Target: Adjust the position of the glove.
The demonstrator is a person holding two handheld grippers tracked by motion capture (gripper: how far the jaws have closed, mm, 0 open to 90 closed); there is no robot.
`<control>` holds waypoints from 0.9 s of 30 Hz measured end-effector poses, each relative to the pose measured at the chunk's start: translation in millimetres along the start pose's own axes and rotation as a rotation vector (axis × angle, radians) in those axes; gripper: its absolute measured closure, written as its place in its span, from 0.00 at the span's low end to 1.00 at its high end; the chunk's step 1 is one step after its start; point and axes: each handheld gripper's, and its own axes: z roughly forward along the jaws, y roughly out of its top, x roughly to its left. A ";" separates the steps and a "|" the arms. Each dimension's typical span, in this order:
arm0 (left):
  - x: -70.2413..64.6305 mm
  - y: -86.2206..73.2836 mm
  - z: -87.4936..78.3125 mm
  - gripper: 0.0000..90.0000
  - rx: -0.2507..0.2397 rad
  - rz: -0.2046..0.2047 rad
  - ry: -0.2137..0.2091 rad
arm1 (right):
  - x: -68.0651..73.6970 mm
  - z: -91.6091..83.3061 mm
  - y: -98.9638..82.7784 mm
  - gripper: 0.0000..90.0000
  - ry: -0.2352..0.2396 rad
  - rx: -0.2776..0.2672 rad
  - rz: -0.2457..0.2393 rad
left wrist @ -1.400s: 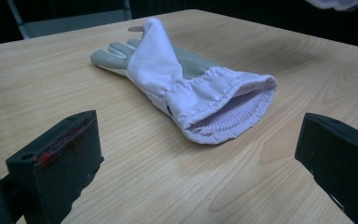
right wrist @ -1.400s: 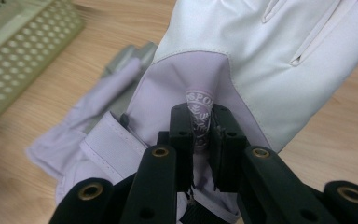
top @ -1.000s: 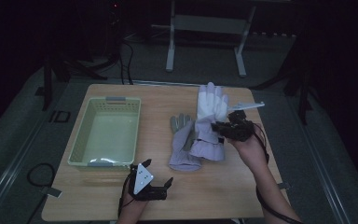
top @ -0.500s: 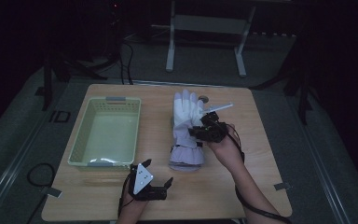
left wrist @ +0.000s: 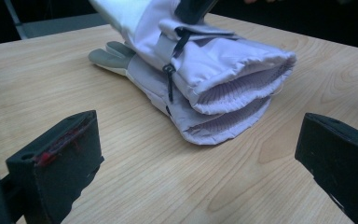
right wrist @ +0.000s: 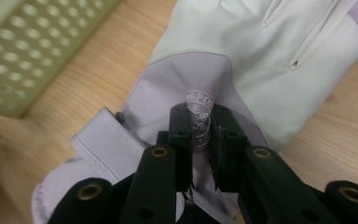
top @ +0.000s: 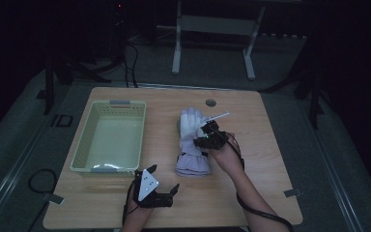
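Observation:
Two pale lilac-and-white ski gloves lie stacked at the table's middle. The upper glove (top: 191, 126) (right wrist: 261, 56) (left wrist: 223, 60) rests on the lower glove (left wrist: 214, 123), whose grey fingertips stick out at the far side. My right gripper (top: 206, 138) (right wrist: 201, 122) is shut on a pinch of the upper glove's back, at its round logo. My left gripper (top: 163, 179) (left wrist: 196, 156) stands open near the front edge. It points at the two cuffs and has nothing between its jaws.
A pale green perforated basket (top: 84, 145) (right wrist: 23, 56) stands on the table to the left of the gloves. A small round grommet (top: 210, 102) sits in the tabletop at the back. Bare wood lies to the right and in front.
My right gripper has carried the upper glove left and down, from beside the lying glove to on top of it. The left gripper has stayed put.

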 end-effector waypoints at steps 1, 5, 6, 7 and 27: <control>-0.1 0.0 0.1 0.00 -0.001 -0.001 0.000 | -0.9 3.8 -0.7 0.89 -0.003 0.007 0.002; 0.2 0.0 0.1 0.00 0.001 -0.001 -0.001 | -3.5 15.5 -3.1 0.88 0.004 0.029 -0.004; 0.2 0.0 0.1 0.00 0.001 -0.002 -0.002 | -3.4 17.3 -3.5 0.88 0.006 0.038 -0.004; 0.3 0.0 0.1 0.00 0.001 -0.002 -0.003 | -3.4 18.2 -4.0 0.88 0.006 0.043 -0.009; -0.5 0.2 0.3 0.00 0.005 0.006 -0.006 | -27.1 -8.6 -34.1 0.86 0.001 0.082 -0.060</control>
